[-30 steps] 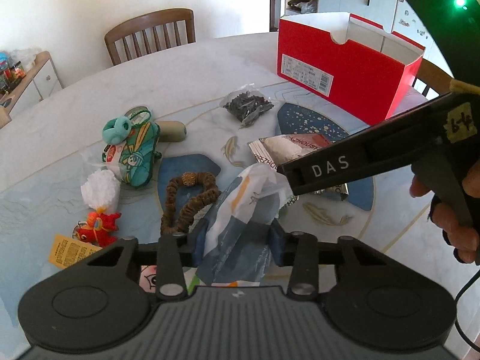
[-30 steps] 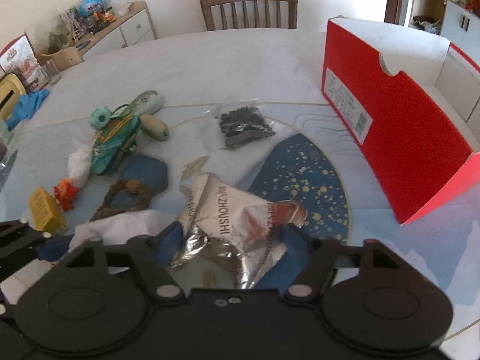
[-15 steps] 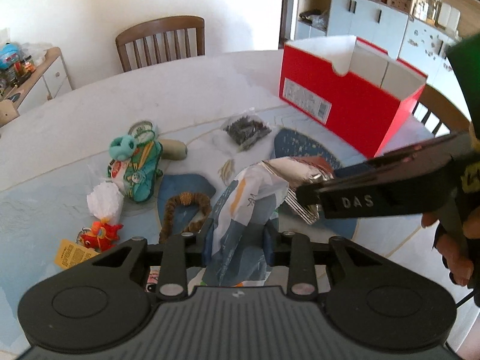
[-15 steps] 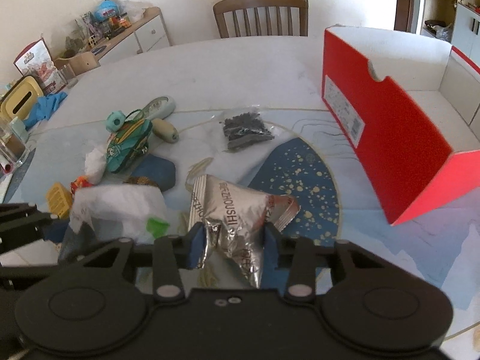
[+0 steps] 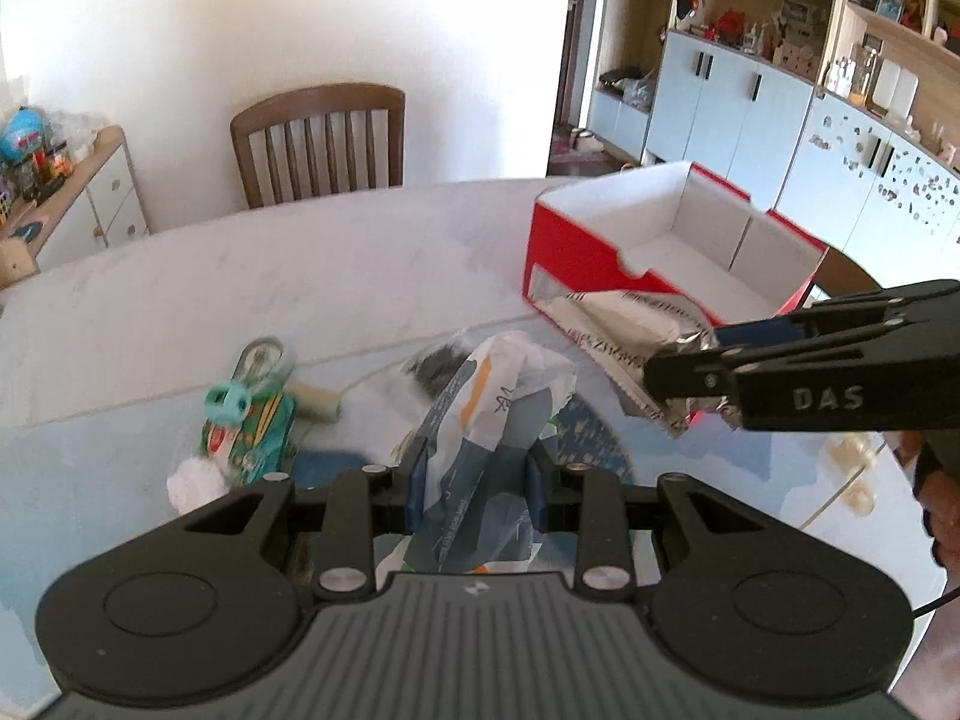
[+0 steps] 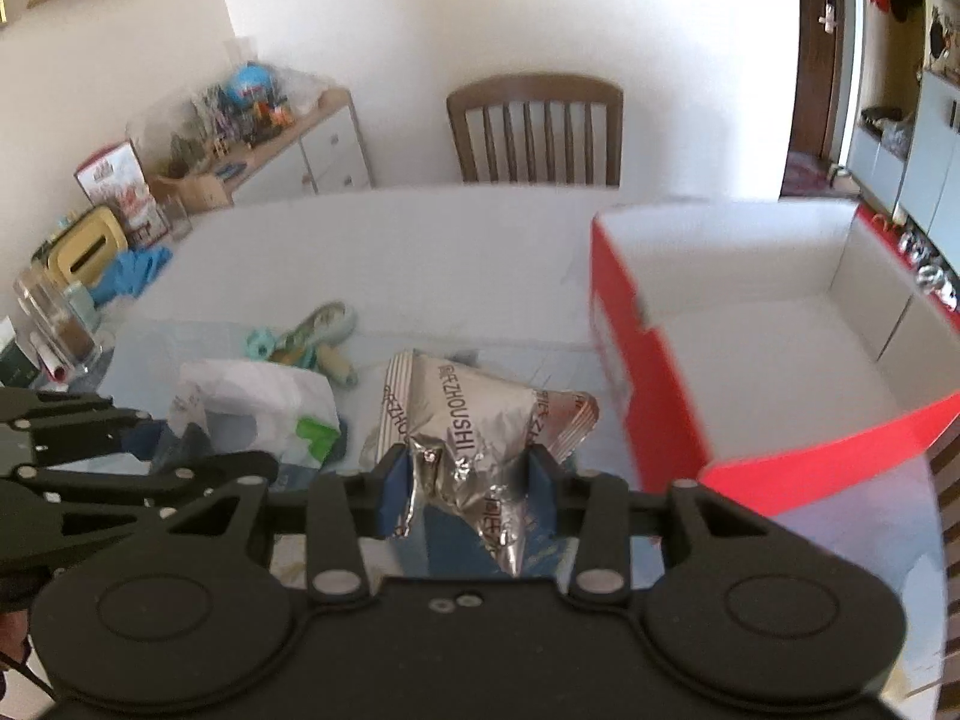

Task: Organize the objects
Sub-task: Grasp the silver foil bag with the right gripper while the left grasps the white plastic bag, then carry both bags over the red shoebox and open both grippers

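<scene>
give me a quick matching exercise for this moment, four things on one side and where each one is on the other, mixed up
Things:
1. foil packet
2. white plastic bag
3. red box
4. green toy

Places:
a. lying on the table
b. held in the left gripper
c. standing open on the table
d. held in the right gripper

Pairs: 1-d, 2-b, 3-c, 4-a

a: what's hidden on the left wrist view?
b: the white bag [image 5: 492, 420] covers most of the dark packet [image 5: 435, 363], and the foil pack [image 5: 630, 330] hides the red box [image 5: 576, 246] label

a: and on the right?
b: the box [image 6: 648, 396] front is blurred, its right end cut off; the toy pile [image 6: 300, 342] is too smeared to sort out
</scene>
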